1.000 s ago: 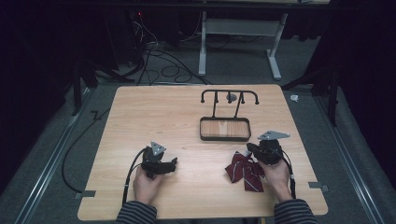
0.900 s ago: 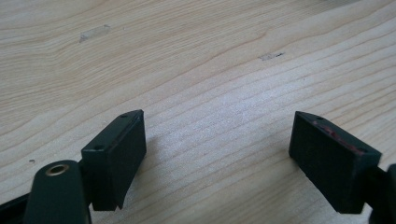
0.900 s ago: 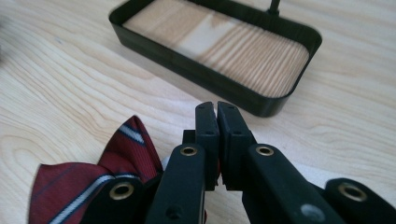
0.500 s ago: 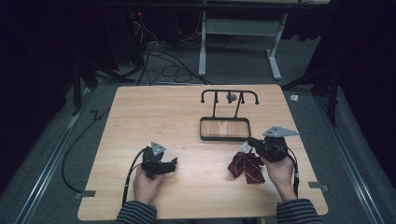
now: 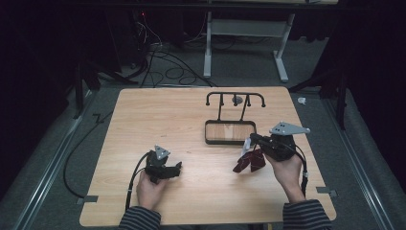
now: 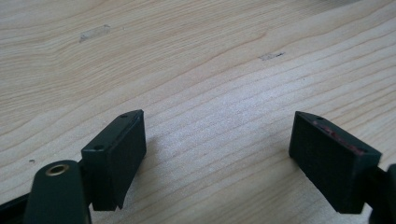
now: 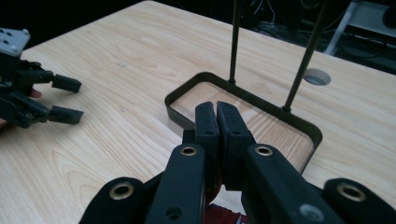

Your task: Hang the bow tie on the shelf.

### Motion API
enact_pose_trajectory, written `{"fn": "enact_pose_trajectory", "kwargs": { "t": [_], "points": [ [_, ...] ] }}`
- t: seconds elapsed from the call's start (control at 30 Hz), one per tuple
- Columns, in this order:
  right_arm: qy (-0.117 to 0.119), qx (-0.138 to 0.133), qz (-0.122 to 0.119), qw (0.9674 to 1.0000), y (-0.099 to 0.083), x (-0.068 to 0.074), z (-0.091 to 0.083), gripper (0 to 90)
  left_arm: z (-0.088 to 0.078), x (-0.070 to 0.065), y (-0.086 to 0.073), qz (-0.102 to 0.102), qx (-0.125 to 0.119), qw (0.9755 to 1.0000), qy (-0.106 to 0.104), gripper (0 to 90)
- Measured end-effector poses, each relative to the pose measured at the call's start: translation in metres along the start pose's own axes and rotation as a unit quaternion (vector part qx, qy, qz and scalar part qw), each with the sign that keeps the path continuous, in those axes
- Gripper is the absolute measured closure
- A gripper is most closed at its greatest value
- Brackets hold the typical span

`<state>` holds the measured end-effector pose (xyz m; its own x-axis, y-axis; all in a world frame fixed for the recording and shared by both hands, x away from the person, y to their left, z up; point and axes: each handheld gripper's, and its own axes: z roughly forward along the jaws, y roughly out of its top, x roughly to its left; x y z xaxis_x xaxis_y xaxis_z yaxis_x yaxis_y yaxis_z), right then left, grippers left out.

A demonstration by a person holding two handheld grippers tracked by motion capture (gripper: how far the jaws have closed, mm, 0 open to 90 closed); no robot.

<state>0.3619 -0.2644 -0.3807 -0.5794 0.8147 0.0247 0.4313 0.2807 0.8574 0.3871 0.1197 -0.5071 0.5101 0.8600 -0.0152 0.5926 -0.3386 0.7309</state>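
From above, your two hands rest on the pale wooden tabletop [image 5: 143, 124], sleeves striped at the near edge. Your left gripper [image 5: 178, 167] sits low on the wood at the near left, jaws spread with nothing between them, its black cable looping back toward you. Your right gripper [image 5: 250, 140] is raised at the near right, jaws pressed together on a dark red plaid cloth bow [image 5: 250, 161] that hangs below them just above the wood. Just beyond it stands a black metal rack with a rectangular tray base and two thin uprights [image 5: 230, 132], a curved rail across its top. Grey floor and loose cables lie past the far edge.

In the left gripper view, your two black jaws stand wide apart over bare wood grain, close to the surface, holding nothing.

In the right gripper view, your jaws meet tip to tip, and a scrap of the red plaid cloth [image 7: 223, 215] shows beneath them at the bottom edge. The black rack [image 7: 182, 91] lies directly ahead, its uprights rising out of frame. Your left gripper [image 7: 65, 99] appears at far left, jaws parted.
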Motion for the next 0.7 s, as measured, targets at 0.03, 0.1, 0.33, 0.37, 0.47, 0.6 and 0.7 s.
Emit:
{"fn": "enact_pose_trajectory", "kwargs": {
  "t": [0.03, 0.1, 0.33, 0.37, 0.47, 0.6, 0.7],
  "points": [
    [0.0, 0.0, 0.0, 1.0, 0.0, 0.0, 0.0, 89.6, 0.0, 0.0, 0.0, 0.0, 0.0, 1.0, 0.0, 19.2],
    [0.004, -0.003, 0.001, 1.0, 0.003, 0.0, 0.0, 89.6, 0.0, 0.0, 0.0, 0.0, -0.001, 1.0, 0.001, 19.2],
    [0.015, -0.014, -0.004, 0.9998, 0.014, 0.002, 0.0, 89.6, 0.0, 0.0, 0.0, 0.0, -0.001, 1.0, 0.001, 19.2],
    [0.015, -0.014, -0.004, 0.9998, 0.014, 0.002, 0.0, 89.6, 0.0, 0.0, 0.0, 0.0, -0.001, 1.0, 0.001, 19.2],
    [0.019, -0.016, -0.006, 0.9997, 0.017, 0.003, 0.0, 89.6, 0.0, 0.0, 0.0, 0.0, 0.0, 1.0, 0.0, 19.2],
    [0.023, -0.016, -0.01, 0.9996, 0.022, 0.005, 0.003, 89.6, 0.0, 0.0, 0.0, 0.0, -0.001, 1.0, 0.0, 19.2],
    [0.026, -0.017, -0.012, 0.9994, 0.024, 0.005, 0.004, 89.6, 0.0, 0.0, 0.0, 0.0, 0.0, 1.0, 0.0, 19.2]
  ]
}}
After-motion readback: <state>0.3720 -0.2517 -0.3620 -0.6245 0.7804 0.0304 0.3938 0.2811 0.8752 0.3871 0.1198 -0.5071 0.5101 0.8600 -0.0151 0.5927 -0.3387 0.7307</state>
